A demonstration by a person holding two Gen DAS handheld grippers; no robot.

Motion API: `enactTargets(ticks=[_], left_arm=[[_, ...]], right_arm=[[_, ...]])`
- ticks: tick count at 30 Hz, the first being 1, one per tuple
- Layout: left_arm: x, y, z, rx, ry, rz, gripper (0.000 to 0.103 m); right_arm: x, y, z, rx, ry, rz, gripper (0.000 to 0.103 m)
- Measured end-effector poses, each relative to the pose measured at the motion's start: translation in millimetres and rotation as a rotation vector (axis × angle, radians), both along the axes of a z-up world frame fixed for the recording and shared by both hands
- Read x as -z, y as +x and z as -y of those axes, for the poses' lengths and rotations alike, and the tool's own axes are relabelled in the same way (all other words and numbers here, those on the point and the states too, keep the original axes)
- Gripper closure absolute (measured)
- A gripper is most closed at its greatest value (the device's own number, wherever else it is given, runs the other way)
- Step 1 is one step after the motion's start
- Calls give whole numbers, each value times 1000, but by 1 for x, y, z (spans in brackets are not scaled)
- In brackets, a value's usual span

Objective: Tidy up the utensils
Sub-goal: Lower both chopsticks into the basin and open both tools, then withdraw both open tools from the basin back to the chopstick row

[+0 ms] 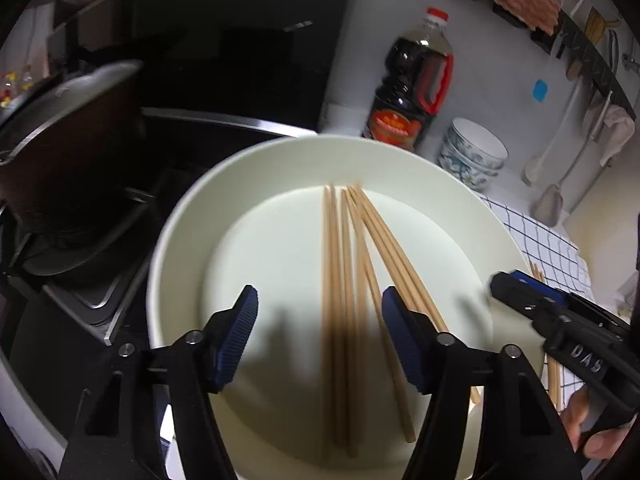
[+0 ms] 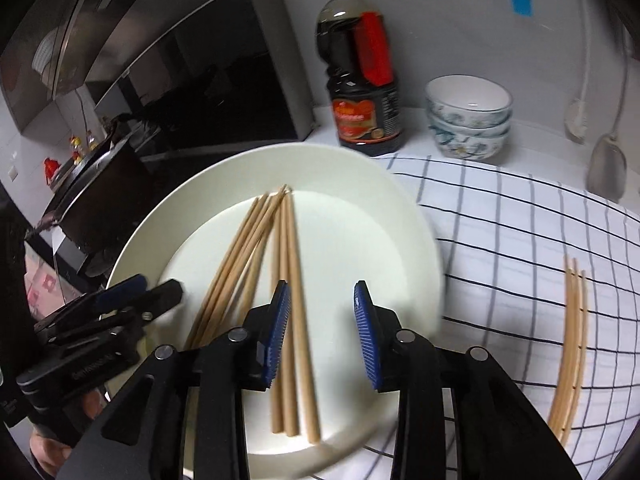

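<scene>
A cream plate (image 1: 192,216) sits on the tabletop (image 2: 532,136) and serves as the landmark: a loose bundle of wooden chopsticks (image 1: 344,280) lies across its middle, tips fanned toward the far rim. The left gripper (image 1: 318,332) hovers over the near part of the plate with its jaws standing wide, several chopsticks lying below the gap but nothing pressed by the pads. The right gripper (image 2: 322,332) hangs over the plate too, jaws parted more narrowly, empty. Right of the plate, on a checked cloth (image 2: 512,240), lie a few more chopsticks (image 2: 572,344). Beyond the plate stand a dark sauce bottle (image 2: 360,80) and stacked patterned bowls (image 2: 468,120).
</scene>
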State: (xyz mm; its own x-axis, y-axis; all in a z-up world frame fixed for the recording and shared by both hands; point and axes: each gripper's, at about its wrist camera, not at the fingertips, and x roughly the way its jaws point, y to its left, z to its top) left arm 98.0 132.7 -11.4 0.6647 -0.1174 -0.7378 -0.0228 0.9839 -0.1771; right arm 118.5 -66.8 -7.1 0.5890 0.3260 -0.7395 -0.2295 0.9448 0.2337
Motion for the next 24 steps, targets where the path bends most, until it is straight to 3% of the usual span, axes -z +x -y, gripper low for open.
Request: enactTargets(ticks=[3, 8, 17, 24], left_arm=[[-6, -13, 1, 2, -18, 18, 34], [-14, -36, 20, 42, -10, 56, 26], [-22, -61, 78, 193, 0, 60, 24], [-18, -77, 110, 246, 4, 73, 20]], right_arm=[[-5, -11, 18, 22, 19, 14, 71], [-16, -41, 44, 39, 33, 65, 62], [-20, -69, 105, 142, 52, 107, 53], [-10, -79, 133, 196, 26, 101, 49]])
